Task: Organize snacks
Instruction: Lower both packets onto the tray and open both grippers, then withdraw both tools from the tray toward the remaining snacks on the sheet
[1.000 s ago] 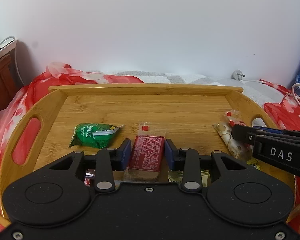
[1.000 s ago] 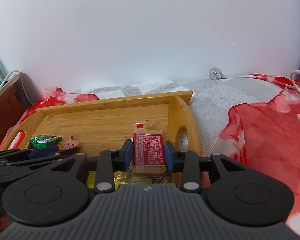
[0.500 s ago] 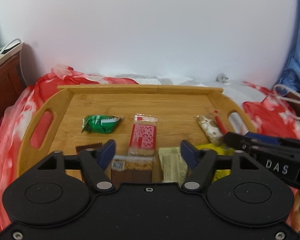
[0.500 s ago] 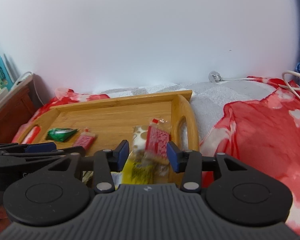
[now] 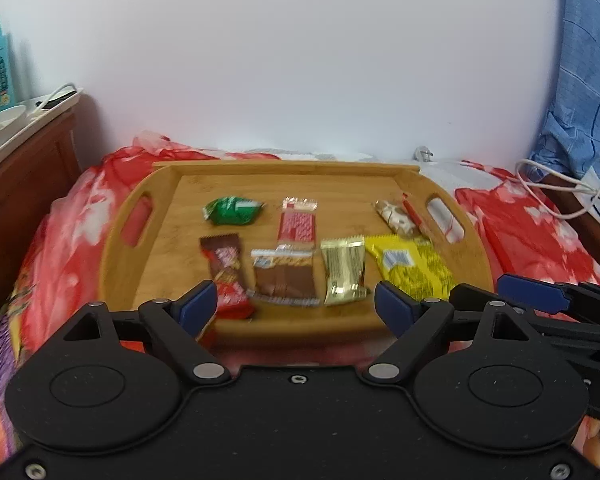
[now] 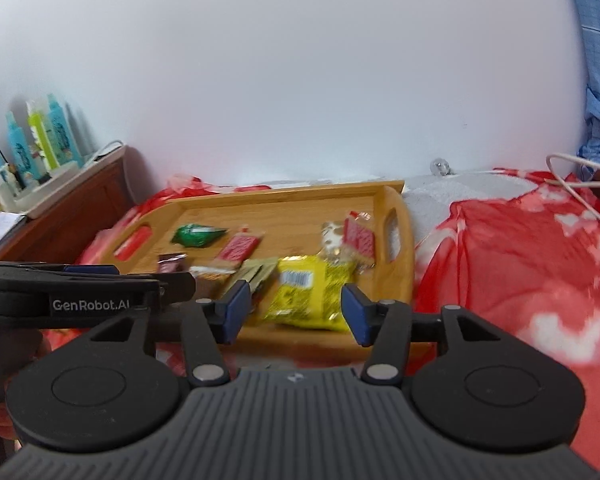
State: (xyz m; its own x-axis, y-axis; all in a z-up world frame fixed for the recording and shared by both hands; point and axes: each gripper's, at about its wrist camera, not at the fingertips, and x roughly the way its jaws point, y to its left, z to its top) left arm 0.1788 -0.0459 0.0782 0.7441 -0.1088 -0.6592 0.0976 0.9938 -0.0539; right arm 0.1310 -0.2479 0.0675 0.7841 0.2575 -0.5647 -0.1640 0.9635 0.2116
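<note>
A bamboo tray (image 5: 148,264) (image 6: 404,248) rests on a red flowered bedspread and holds several snack packets. In the back row lie a green packet (image 5: 232,211) (image 6: 196,235), a red wafer packet (image 5: 297,226) (image 6: 239,247) and a beige nut bar with a second red packet (image 5: 398,216) (image 6: 358,238). The front row has a brown-red bar (image 5: 224,272), a brown biscuit pack (image 5: 284,276), a pale gold packet (image 5: 343,270) and a yellow packet (image 5: 414,266) (image 6: 310,292). My left gripper (image 5: 296,306) hovers before the tray's near edge, jaws opening, nothing between them. My right gripper (image 6: 296,312) likewise is opening and empty.
A wooden bedside cabinet (image 5: 24,152) (image 6: 72,208) with bottles and a white tray stands at the left. White cables (image 5: 560,184) and blue checked cloth (image 5: 588,80) lie at the right. Grey towel (image 6: 460,192) shows behind the tray, under the white wall.
Both grippers let go of their red wafer packets, opened and drew back and up from the tray. The packets now lie on the tray, and the front row of snacks has come into view.
</note>
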